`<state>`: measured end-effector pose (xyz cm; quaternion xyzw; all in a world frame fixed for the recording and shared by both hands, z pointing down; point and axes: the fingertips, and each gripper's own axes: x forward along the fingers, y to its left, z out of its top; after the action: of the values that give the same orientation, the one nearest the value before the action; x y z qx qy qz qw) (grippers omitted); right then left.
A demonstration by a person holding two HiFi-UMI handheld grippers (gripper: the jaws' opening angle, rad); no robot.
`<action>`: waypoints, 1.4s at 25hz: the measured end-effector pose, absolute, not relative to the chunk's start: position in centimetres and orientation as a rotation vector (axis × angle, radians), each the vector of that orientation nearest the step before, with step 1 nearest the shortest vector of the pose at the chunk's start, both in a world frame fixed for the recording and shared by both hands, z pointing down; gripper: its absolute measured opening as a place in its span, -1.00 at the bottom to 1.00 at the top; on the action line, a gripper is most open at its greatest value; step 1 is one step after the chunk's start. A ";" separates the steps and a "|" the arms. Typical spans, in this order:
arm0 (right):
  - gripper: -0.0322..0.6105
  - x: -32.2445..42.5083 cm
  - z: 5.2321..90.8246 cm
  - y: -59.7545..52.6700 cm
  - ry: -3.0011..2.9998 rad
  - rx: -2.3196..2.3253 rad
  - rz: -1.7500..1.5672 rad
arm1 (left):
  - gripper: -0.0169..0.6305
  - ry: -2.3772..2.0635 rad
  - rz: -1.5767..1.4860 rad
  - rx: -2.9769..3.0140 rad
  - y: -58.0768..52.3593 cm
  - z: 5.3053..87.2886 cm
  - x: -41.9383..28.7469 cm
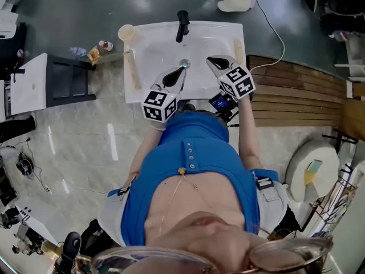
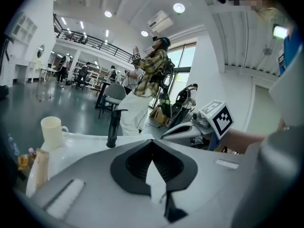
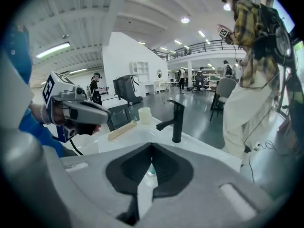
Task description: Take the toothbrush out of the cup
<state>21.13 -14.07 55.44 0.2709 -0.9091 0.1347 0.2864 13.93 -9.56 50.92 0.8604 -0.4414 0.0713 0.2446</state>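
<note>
L gripper (image 1: pixel 181 72) & R gripper (image 1: pixel 212 60) both pressed shut, empty; cup (image 1: pixel 126 33) at 10 o'clock of sink (image 1: pixel 154 50) looks brushless; prob. done, just withdraw.

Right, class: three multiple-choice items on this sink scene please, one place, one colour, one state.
1. The cup stands: A in the basin; B on the sink's far left corner; C on the floor.
2. The tap is: A white; B black; C blue.
3. The left gripper has its jaws: A wide apart; B shut on the cup; C together, empty.
Key: B, it sits on the rim left of the tap; B, dark against the white sink; C, the pads meet with nothing between.
</note>
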 end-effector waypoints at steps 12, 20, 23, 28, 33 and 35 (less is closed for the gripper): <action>-0.89 17.3 50.3 -12.5 -2.617 0.637 0.206 | -0.95 -1.215 0.162 2.407 -10.1 49.0 14.1; -0.89 15.8 46.4 -12.0 -2.724 0.628 0.108 | -0.95 -1.226 0.096 2.461 -10.6 46.0 13.8; -0.89 15.5 44.7 -12.2 -2.759 0.632 0.076 | -0.95 -1.239 0.067 2.477 -11.1 44.7 13.7; -0.89 14.8 42.7 -11.9 -2.800 0.634 0.020 | -0.95 -1.267 0.024 2.520 -11.2 42.6 13.5; -0.89 14.5 41.0 -11.3 -2.837 0.643 -0.016 | -0.95 -1.297 -0.005 2.569 -11.0 40.6 13.5; -0.89 14.6 40.5 -11.3 -2.850 0.654 -0.021 | -0.95 -1.299 -0.015 2.580 -11.0 40.0 13.6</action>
<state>14.65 -11.31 40.51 0.2223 -0.9689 -0.0071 0.1086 13.61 -10.99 40.02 0.8860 -0.4460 -0.0050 0.1264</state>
